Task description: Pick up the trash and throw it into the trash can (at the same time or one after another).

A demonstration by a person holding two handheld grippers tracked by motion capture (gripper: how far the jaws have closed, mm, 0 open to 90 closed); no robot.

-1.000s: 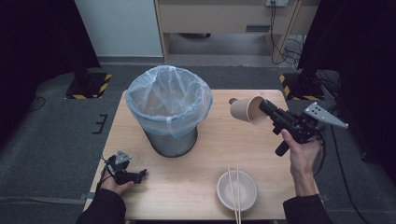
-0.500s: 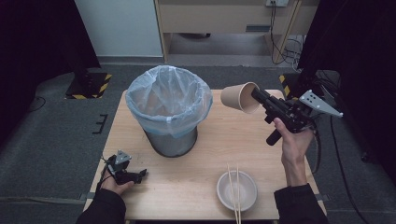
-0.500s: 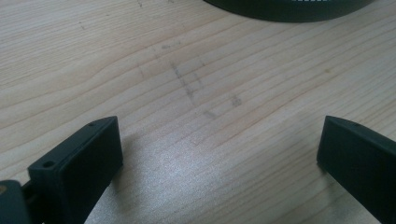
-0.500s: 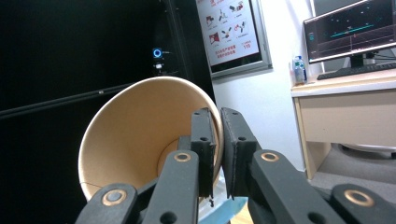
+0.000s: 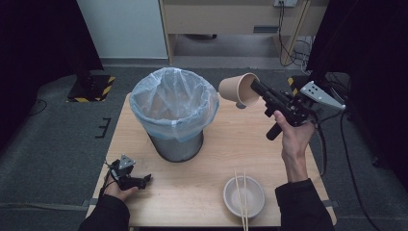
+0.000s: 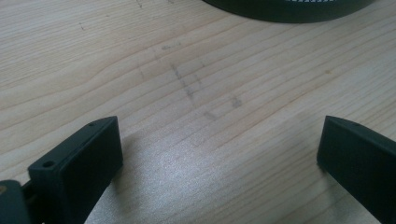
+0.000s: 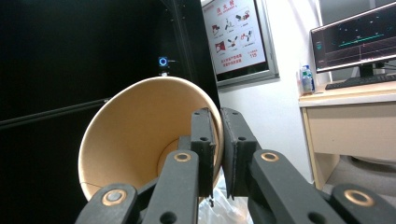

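R gripper [image 5: 255,91] pinches the rim of a brown paper cup [image 5: 238,89]: 1 jaw inside the wall, 1 outside, pressed tight on it, as the right gripper view shows [image 7: 217,154]. Cup is held in the air, tipped on its side, just beside the upper R edge of the lined bin [image 5: 174,113] & a bit above its rim level. L gripper [image 5: 139,181] sits low on the table [image 5: 216,144], in front of the bin to its L, jaws spread w/ only bare wood between them [image 6: 219,154]. White bowl [image 5: 244,196] w/ 2 chopsticks [image 5: 241,192] across it lies in front of the bin, to its R.
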